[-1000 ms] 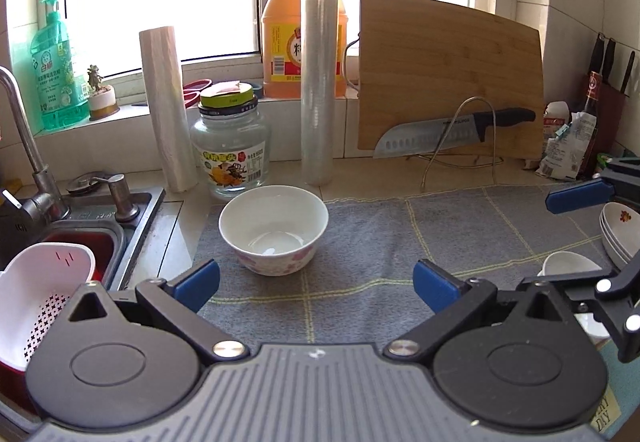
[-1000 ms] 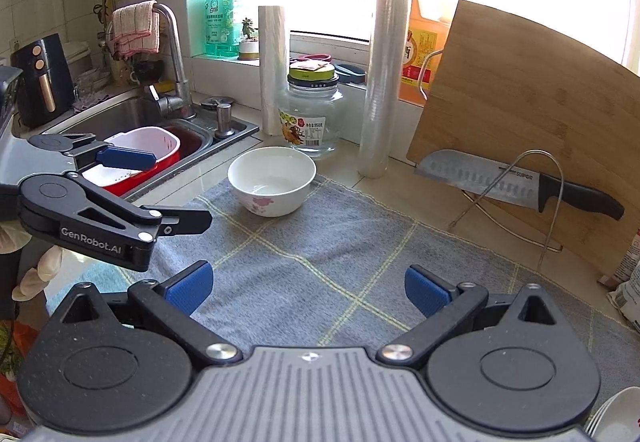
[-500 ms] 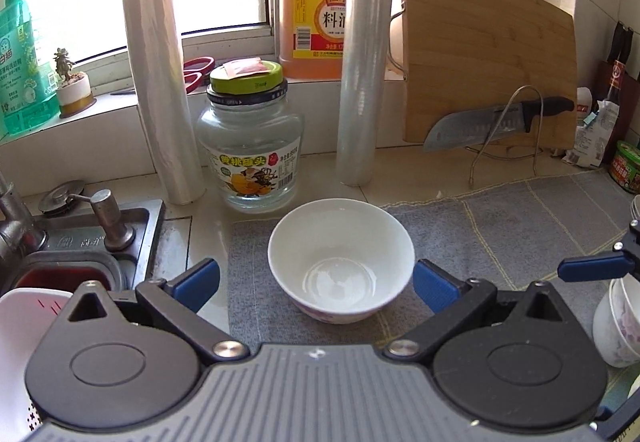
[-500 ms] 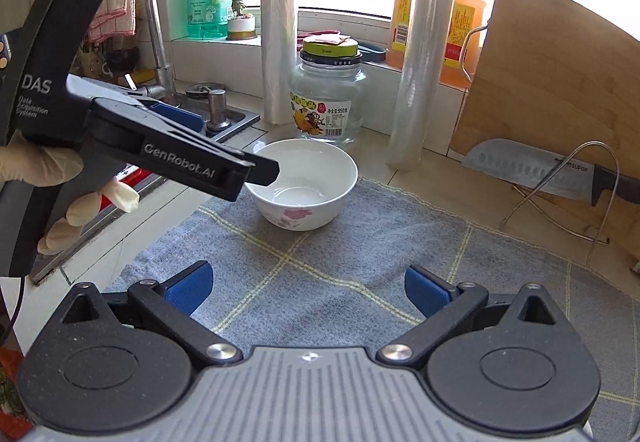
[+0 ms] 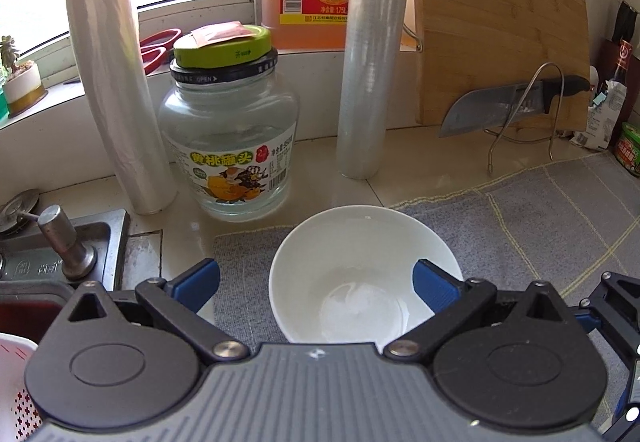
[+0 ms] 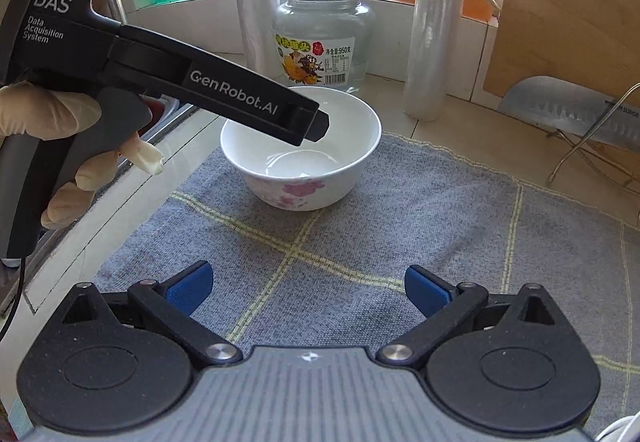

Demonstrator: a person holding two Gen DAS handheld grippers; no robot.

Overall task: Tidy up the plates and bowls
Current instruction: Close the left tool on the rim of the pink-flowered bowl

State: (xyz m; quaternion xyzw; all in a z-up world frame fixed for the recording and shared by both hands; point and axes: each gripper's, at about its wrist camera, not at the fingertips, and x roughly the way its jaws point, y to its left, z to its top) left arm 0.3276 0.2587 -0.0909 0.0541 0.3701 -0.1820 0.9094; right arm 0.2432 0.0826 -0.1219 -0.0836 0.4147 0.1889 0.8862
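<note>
White china, the bowl (image 5: 362, 274) sits on the grey mat (image 5: 520, 226) in your left wrist view, its rim between the spread fingers of your left gripper (image 5: 316, 280), neither touching it. Your right wrist view shows your right gripper (image 6: 308, 288) spread over bare mat, the bowl well ahead.

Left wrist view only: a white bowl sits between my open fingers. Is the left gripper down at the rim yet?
Observer: In the right wrist view, the left gripper has a fingertip overlapping the white ceramic bowl at its rim; contact is unclear.
Operator: Any marking outside?
Observer: It has pink flowers on its side wall.
Operator: Other gripper?
Observer: The right gripper is open, empty, above the grey checked mat, short of the bowl.
</note>
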